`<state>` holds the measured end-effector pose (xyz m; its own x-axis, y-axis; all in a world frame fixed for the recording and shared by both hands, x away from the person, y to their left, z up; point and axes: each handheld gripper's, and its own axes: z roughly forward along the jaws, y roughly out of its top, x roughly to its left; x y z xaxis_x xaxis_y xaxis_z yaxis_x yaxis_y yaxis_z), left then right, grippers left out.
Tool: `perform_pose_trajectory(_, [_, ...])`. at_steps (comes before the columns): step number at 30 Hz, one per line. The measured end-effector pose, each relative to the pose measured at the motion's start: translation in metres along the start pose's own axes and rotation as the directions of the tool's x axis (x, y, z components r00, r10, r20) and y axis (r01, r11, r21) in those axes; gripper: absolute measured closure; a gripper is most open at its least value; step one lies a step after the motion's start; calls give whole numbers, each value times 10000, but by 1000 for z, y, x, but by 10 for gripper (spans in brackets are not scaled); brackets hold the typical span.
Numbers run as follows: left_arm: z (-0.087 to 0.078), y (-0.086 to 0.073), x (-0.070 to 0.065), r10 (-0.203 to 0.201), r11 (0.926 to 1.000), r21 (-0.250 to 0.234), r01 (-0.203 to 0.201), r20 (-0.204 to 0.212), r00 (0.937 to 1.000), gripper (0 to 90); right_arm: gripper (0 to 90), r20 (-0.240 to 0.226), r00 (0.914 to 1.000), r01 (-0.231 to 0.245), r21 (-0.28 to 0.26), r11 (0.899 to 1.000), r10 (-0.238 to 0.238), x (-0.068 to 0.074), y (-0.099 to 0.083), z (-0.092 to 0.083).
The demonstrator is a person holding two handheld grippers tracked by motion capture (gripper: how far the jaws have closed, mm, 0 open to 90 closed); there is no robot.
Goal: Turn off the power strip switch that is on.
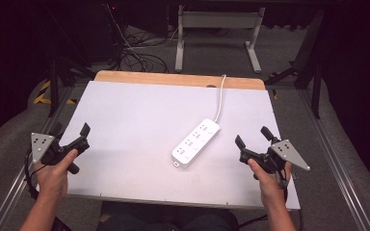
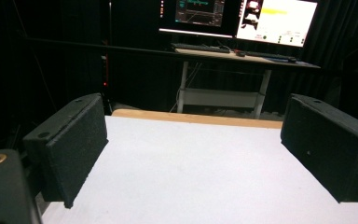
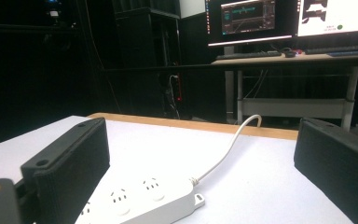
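right gripper [image 1: 253, 136]: jaws wide apart, nothing between, just right of strip
left gripper [image 1: 73, 133]: jaws apart, empty, at table's left edge
power strip [image 1: 196, 142]: flat, mid-table [image 1: 125, 115], cord [image 1: 219, 98] runs back

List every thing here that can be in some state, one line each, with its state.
Power strip: lying flat on the table, sockets up, nothing plugged in, untouched.
Cord: attached to the strip's far end, running off the table's far edge.
Left gripper: open, nothing between its jaws, held at the table's left edge.
Right gripper: open, nothing between its jaws, held just right of the strip.
Monitors: switched on.
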<state>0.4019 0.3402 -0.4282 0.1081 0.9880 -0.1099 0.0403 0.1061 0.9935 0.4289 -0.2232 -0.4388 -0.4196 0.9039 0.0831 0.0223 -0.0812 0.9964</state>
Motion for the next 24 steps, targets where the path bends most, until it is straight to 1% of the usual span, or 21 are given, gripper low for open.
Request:
perform_pose_trajectory(2, [-3,1,2,-72,9999,-72,71,-83,9999,77,41,-3,10000,19,97,10000,-19,-1,-1,3])
perform_pose_trajectory(4, [-3,1,5,-92,9999,-44,91,-169,9998,77,42,-13,10000,43,181,9998,-42,-1,-2,5])
perform_pose_trajectory(6, [-2,1,7,-154,9999,-51,153,-242,9996,77,43,-47,10000,21,209,9998,-20,-1,-3,7])
perform_pose_trajectory(8, [1,0,7,-117,9999,-1,117,-282,9995,78,45,-118,9999,60,267,9996,-56,-1,-4,8])
perform_pose_trajectory(9, [1,0,7,-182,9998,-10,182,-296,9994,78,45,-106,9999,42,293,9996,-38,-1,-4,8])
perform_pose_trajectory(12, [1,0,6,-34,10000,-6,34,-251,9997,78,47,-32,10000,78,259,9996,-77,-2,-3,6])
perform_pose_trajectory(17, [2,0,6,-25,10000,17,26,-163,9999,78,50,12,9999,113,298,9995,-113,-1,-3,5])
perform_pose_trajectory(19, [2,0,5,-102,9999,2,102,-192,9998,78,51,11,9999,133,305,9994,-133,-1,-3,5])
perform_pose_trajectory(24, [3,0,5,-29,10000,14,30,-161,9999,78,52,45,9998,203,337,9992,-204,-1,-3,4])
